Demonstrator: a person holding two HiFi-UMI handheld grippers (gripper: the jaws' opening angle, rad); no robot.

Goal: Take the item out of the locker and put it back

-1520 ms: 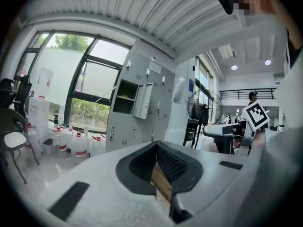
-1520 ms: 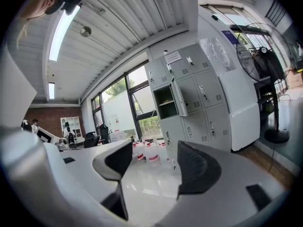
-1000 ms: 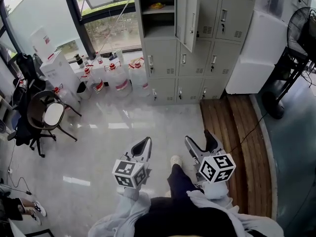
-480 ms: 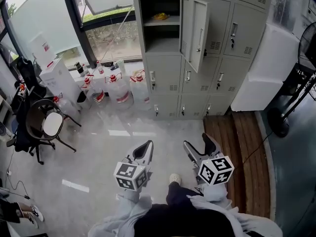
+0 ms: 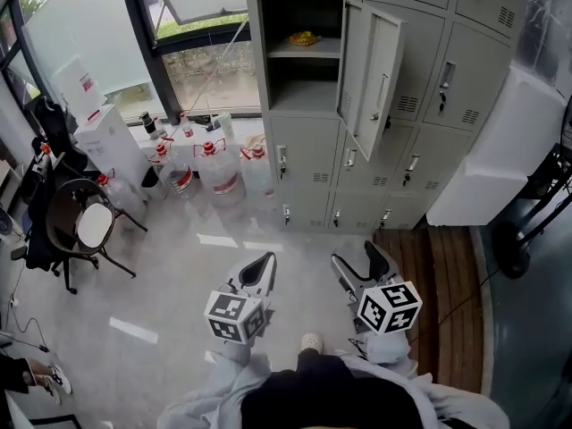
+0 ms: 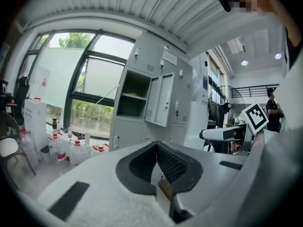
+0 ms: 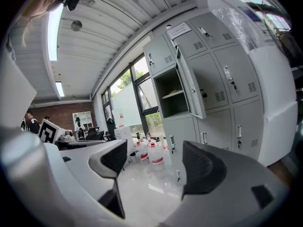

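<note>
A grey locker bank (image 5: 304,159) stands ahead with one upper door (image 5: 371,79) swung open. On that compartment's upper shelf lies a small yellow item (image 5: 306,38), also visible as a thin yellow item (image 7: 173,93) in the right gripper view. My left gripper (image 5: 257,269) is held low over the floor, jaws shut with nothing between them (image 6: 156,148). My right gripper (image 5: 360,264) is beside it, jaws open and empty (image 7: 156,167). Both are well short of the locker.
Several water jugs (image 5: 219,164) and white boxes (image 5: 107,141) stand by the window left of the locker. A chair (image 5: 85,226) is at far left. A white cabinet (image 5: 496,164) and a fan stand (image 5: 527,239) are right. Wooden boards (image 5: 429,266) lie below the locker.
The view has moved closer to the locker, which now sits larger and lower in the head view. Both grippers keep their pose and jaw state.
</note>
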